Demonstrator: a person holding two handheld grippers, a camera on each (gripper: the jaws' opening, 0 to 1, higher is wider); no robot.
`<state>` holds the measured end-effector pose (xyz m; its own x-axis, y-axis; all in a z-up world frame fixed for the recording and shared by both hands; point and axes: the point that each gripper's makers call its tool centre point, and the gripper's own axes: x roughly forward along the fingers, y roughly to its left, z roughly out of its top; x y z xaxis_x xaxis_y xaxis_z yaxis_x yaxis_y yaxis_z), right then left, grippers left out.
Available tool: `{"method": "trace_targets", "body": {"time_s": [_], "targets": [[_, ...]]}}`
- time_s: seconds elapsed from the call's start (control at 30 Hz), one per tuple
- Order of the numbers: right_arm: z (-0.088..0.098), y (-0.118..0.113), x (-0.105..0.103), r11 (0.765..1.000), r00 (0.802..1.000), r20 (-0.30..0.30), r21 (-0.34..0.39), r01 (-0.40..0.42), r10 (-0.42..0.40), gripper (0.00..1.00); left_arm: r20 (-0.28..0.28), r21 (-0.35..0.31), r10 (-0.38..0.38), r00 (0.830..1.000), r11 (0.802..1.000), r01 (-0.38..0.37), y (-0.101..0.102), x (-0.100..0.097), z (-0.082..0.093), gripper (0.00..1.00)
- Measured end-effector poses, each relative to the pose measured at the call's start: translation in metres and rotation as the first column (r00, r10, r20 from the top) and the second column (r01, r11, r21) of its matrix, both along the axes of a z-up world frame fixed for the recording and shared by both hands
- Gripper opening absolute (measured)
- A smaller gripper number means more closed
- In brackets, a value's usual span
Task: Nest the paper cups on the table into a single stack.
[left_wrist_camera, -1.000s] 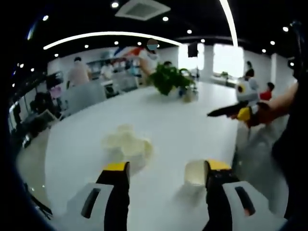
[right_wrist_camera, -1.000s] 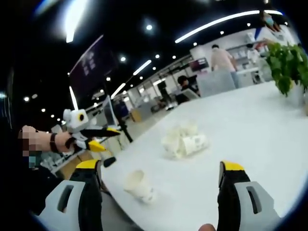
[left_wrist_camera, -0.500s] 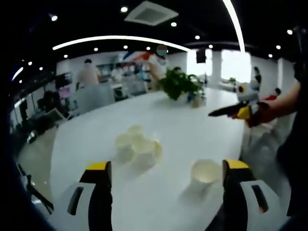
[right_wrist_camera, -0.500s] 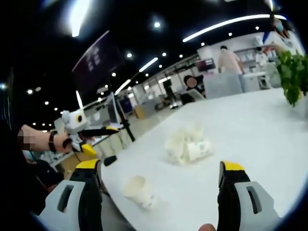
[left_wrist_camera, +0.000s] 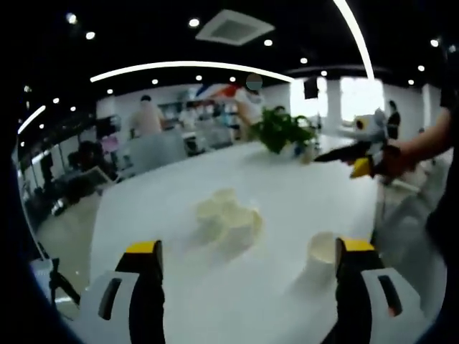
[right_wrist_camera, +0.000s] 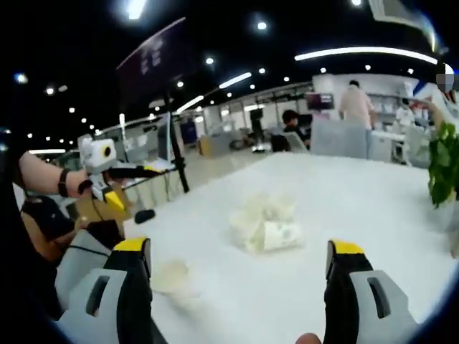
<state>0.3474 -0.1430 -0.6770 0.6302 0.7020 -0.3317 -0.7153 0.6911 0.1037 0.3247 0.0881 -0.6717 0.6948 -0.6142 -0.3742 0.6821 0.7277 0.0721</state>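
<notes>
A large white table (left_wrist_camera: pixel 179 179) is seen in the left gripper view, spreading from 6 o'clock up toward 1 o'clock; in the right gripper view it (right_wrist_camera: pixel 373 208) runs from the bottom edge toward 2 o'clock. Behind it an open office is made out, with ceiling lights and people standing far off at about 12 o'clock.

A potted plant (left_wrist_camera: pixel 281 130) is placed on the far part of the table at 1 o'clock in the left gripper view, and its leaves (right_wrist_camera: pixel 446 163) are seen at 3 o'clock in the right gripper view.

A loose cluster of paper cups (left_wrist_camera: pixel 228 217) lies on the table just past the middle of the left gripper view — some tipped on their sides. The same cluster (right_wrist_camera: pixel 267 223) is found near the centre of the right gripper view. A single cup (left_wrist_camera: pixel 322 249) is set apart from it, just beside the right-hand jaw of the left gripper (left_wrist_camera: pixel 247 252); in the right gripper view that cup (right_wrist_camera: pixel 172 276) sits at 7 o'clock, blurred, close to the left-hand jaw of the right gripper (right_wrist_camera: pixel 240 252).

Both grippers are spread wide — nothing is held between the jaws of either.
</notes>
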Motion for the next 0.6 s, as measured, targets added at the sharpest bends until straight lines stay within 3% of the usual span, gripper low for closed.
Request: {"method": "trace_targets", "body": {"time_s": [0.17,0.4,0.6], "targets": [[-0.009,-0.002,0.023,0.99,0.999,0.035,-0.138,-0.029,0.034,0.99,-0.009,0.0,0.018,1.0,1.0,-0.018,0.004,-0.001,-0.009,0.99],[-0.018,0.019,0.057,0.982,0.994,0.029,-0.16,-0.1,0.106,0.93,-0.022,0.024,0.006,1.0,1.0,-0.005,0.003,-0.003,-0.016,0.99],[-0.025,0.047,0.075,0.967,0.98,0.041,-0.18,-0.183,0.193,0.9,0.003,0.011,0.02,1.0,1.0,-0.02,0.006,0.005,-0.013,0.99]]}}
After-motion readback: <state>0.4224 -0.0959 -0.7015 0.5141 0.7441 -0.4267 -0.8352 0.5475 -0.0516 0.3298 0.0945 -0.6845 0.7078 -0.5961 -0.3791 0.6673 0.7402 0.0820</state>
